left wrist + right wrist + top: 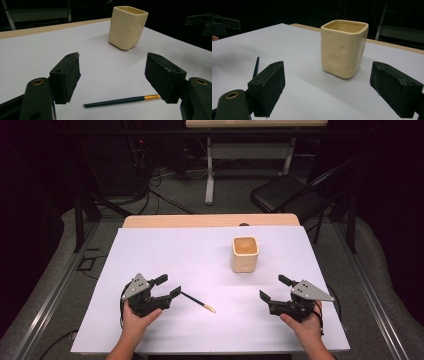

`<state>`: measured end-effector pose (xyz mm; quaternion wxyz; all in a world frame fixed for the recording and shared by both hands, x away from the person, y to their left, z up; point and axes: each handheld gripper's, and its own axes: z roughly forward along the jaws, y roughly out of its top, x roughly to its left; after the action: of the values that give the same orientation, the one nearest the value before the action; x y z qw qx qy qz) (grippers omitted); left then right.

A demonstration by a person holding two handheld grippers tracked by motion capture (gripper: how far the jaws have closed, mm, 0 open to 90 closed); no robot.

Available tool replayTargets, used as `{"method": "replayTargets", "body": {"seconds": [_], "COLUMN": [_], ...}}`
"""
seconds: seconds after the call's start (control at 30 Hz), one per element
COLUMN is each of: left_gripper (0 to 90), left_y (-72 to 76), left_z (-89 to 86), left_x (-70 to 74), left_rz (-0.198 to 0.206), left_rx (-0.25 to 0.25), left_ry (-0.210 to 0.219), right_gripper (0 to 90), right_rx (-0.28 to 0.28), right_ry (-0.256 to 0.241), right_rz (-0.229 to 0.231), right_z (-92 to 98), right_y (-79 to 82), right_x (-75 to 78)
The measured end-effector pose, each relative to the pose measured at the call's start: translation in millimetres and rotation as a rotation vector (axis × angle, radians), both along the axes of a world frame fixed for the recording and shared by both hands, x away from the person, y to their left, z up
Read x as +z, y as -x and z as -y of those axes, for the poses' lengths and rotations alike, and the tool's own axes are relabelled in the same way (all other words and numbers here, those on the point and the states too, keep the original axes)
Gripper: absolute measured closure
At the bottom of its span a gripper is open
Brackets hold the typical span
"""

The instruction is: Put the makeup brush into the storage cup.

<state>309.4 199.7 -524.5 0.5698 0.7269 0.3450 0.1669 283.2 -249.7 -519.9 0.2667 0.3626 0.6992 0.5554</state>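
I'm holding two tools low over a white worktop (165, 245), both w/ jaws spread wide and gripping nothing. The left tool (168, 286) is sitting right at a thin dark pencil (198, 300), which is lying flat on the worktop: its plain dark end is just beside the tool's forward jaw, and its gold-tipped end is pointing away toward the right tool (273, 287). In the left gripper view the pencil (121, 100) is lying crosswise just ahead of the tool, between the two jaws, long axis running jaw to jaw, gold tip close to the right-hand jaw. So the left tool is much the nearer; I'm judging a grab needs a turn of the wrist so the jaws close across the shaft, not along it. A cream square-sided cup (245, 253) is standing upright farther ahead, approx. straight in front of the right tool, apart from both.
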Motion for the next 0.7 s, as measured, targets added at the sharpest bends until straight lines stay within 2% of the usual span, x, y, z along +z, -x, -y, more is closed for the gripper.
{"method": "replayTargets", "body": {"seconds": [0.17, 0.27, 0.37, 0.47, 0.53, 0.7], "left_gripper": [28.3, 30.9, 31.0, 31.1, 31.3, 31.9], "left_y": [-0.9, -1.3, -2.0, -1.8, -1.8, -3.6], "left_z": [2.0, 2.4, 2.2, 3.6, 4.7, 7.2], "left_x": [-0.9, -0.8, -1.1, 2.1, 3.6, 12.0], "left_rz": [-0.005, -0.01, -0.012, 0.001, 0.009, -0.002], "left_rx": [-0.003, 0.021, 0.024, 0.015, 0.015, 0.006], "left_ry": [-0.021, -0.051, -0.059, -0.069, -0.061, -0.054], "right_gripper": [12.5, 12.5, 12.5, 12.8, 12.8, 12.8], "right_rx": [-0.004, -0.004, -0.001, 0.003, 0.004, -0.002], "right_ry": [-0.002, -0.001, -0.001, -0.005, -0.004, -0.018], "right_rz": [0.004, 0.004, 0.006, 0.004, 0.0, 0.005], "right_z": [1.3, 1.1, 1.1, 1.2, 1.3, 2.4], "right_y": [1.4, 1.3, 0.6, -0.5, -0.5, -0.5], "right_x": [1.2, 1.5, 1.5, 0.9, 0.7, 2.1]}}
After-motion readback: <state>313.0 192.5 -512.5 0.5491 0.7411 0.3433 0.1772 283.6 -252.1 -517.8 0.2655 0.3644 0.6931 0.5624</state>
